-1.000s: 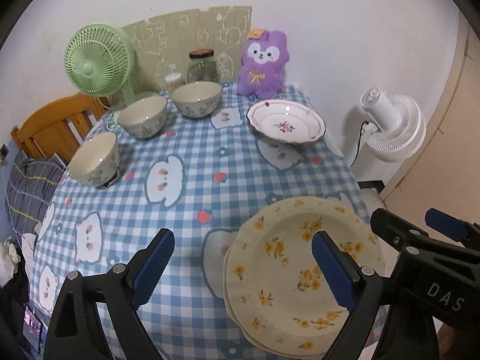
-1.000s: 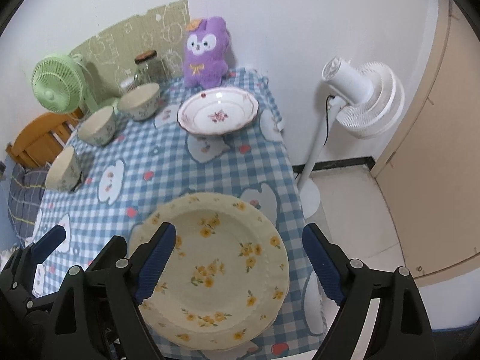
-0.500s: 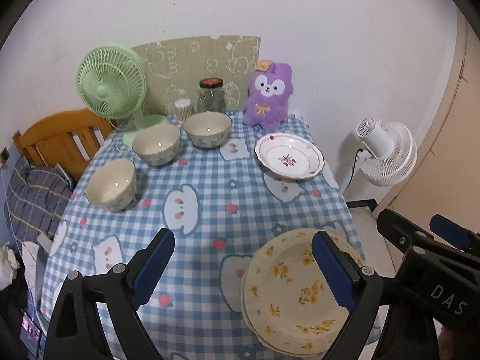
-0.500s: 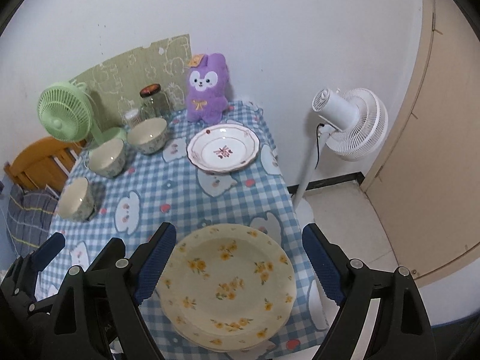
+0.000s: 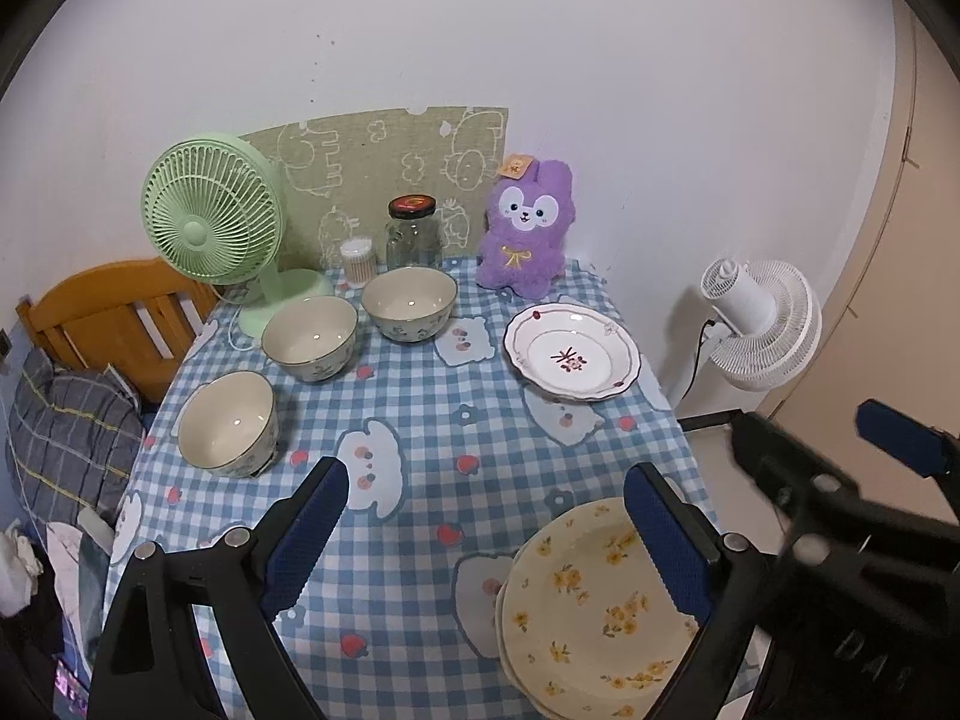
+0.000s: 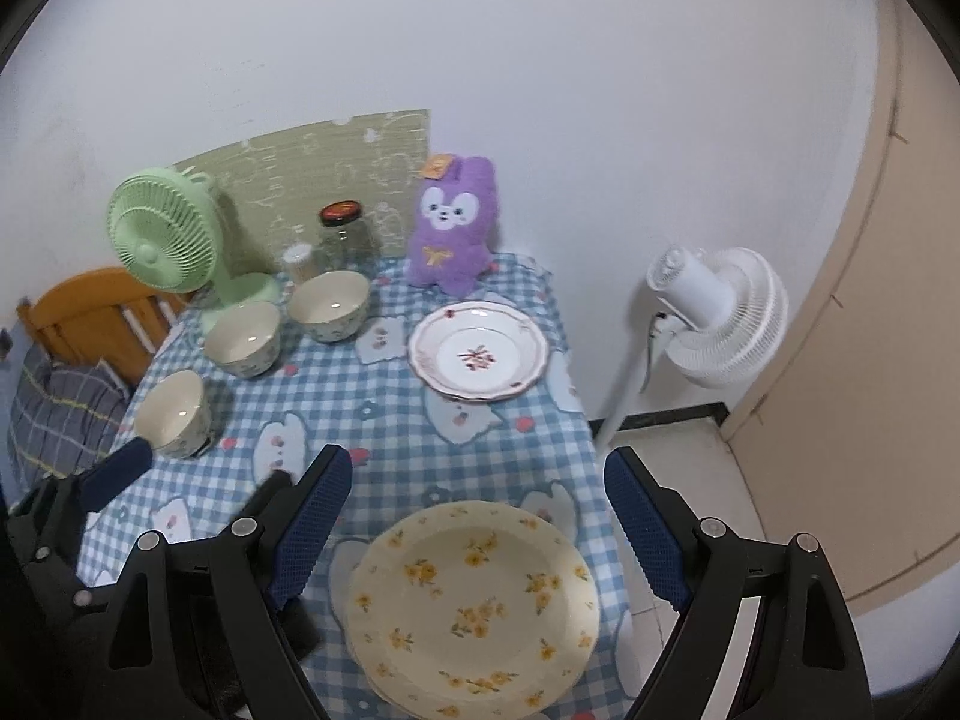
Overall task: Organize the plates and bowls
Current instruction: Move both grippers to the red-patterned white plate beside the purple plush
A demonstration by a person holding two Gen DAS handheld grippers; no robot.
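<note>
Both your claws are wide open and holding nothing: the left gripper (image 5: 486,531) hangs over bare cloth and the right gripper (image 6: 480,525) hangs above the yellow plates (image 6: 474,606), with nothing touching the pads. Those yellow plates sit stacked at the near right corner of the table (image 5: 420,396), pretty much straight below and between the right jaws, so I'd say that hand owns the plate side. The white plate (image 6: 479,351) is the odd one out, further back on the same right side, straight ahead of the right claw and well apart from the stack; round thing, so no long axis to worry about, just the rim. The three bowls (image 5: 309,336) run in a loose diagonal line down the left side, closer to your left claw, the nearest bowl (image 5: 228,423) just ahead and left of it. Path between right claw and white plate looks clear cloth. Behind it all: plush (image 5: 528,228), jar (image 5: 413,231), green fan (image 5: 213,210) along the wall, and a white fan (image 6: 720,315) on the floor right beside the table edge, so watch that plate near the edge.
</note>
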